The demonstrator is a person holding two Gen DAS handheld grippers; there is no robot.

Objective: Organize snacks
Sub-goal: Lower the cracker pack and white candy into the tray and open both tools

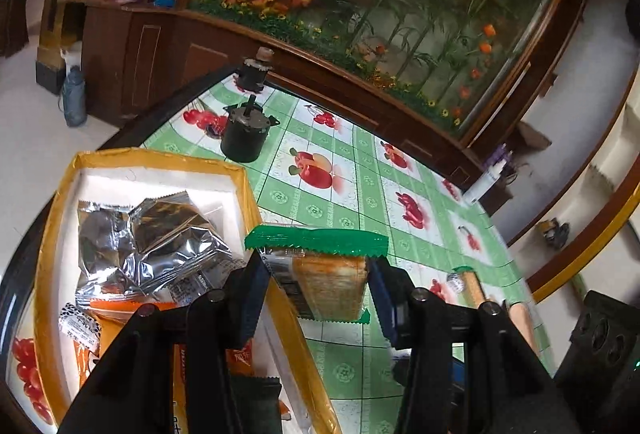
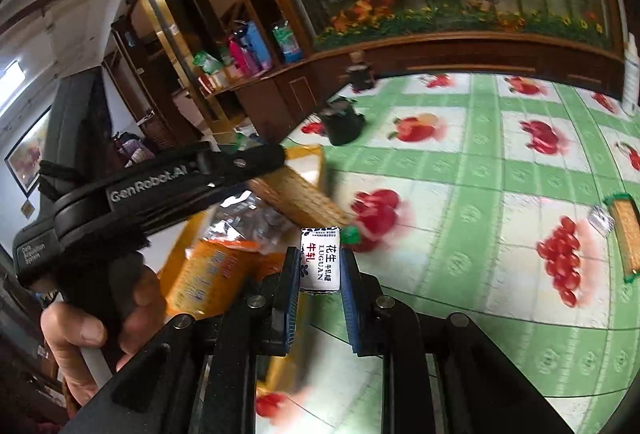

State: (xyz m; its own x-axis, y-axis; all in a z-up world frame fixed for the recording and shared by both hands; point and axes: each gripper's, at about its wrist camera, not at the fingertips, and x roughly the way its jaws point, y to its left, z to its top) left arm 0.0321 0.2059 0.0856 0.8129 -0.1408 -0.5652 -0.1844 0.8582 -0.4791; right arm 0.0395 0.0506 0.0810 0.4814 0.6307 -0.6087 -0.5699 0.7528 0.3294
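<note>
My left gripper [image 1: 320, 274] is shut on a cracker pack [image 1: 332, 282] with green sealed ends, held above the table beside the right wall of the yellow-rimmed box [image 1: 280, 298]. The box holds silver and orange snack packets [image 1: 160, 242]. My right gripper [image 2: 320, 266] is shut on a small white nougat candy [image 2: 320, 262] with Chinese print, just right of the box [image 2: 308, 157]. The left gripper with its cracker pack [image 2: 296, 197] shows in the right wrist view. Another cracker pack [image 2: 626, 238] and a small silver-wrapped candy [image 2: 600, 220] lie on the tablecloth at the right.
Two black cylindrical motors [image 1: 244, 137] [image 1: 256, 73] stand at the far end of the green fruit-print tablecloth [image 1: 360, 185]. A wooden cabinet [image 1: 360, 81] with a flower panel runs behind the table. A white bottle [image 2: 631, 73] stands at the far right.
</note>
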